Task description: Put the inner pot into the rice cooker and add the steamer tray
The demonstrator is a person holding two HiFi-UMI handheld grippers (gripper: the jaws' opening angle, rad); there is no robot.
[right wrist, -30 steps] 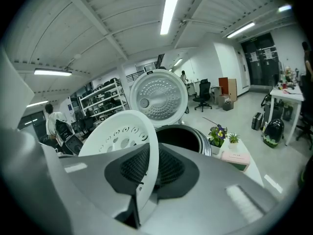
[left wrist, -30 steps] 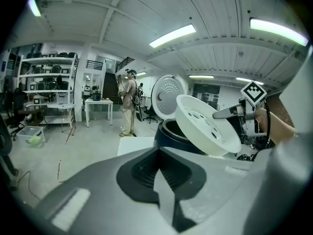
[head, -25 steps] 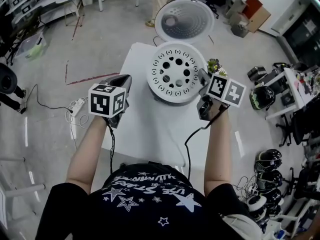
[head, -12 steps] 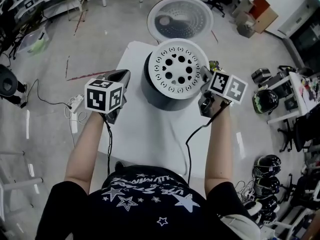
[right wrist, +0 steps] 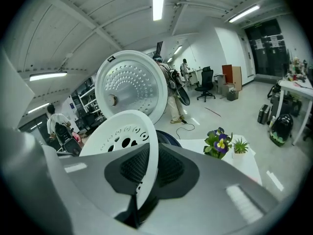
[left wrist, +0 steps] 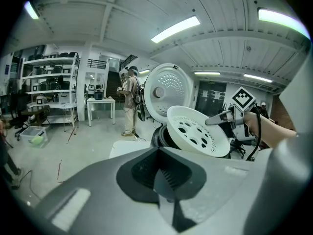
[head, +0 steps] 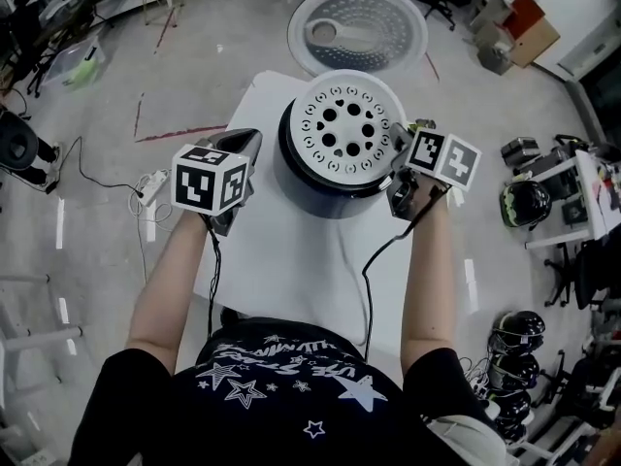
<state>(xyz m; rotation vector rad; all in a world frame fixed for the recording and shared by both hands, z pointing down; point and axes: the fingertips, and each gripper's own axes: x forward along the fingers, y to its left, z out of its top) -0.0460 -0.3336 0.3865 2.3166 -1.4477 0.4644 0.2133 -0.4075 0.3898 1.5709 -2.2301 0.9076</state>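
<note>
Long ceiling lamps (left wrist: 175, 28) light the room evenly and glare white in both gripper views. These views bend strongly, turn black at the corners and blur the near foreground. The head view is sharp, with pale reflections on the floor (head: 58, 236).

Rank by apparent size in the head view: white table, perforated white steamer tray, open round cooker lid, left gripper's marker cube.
1. White table.
2. Perforated white steamer tray and open round cooker lid look alike; the lid is farther, so unranked.
3. Black-and-white marker cube on the left gripper.
</note>
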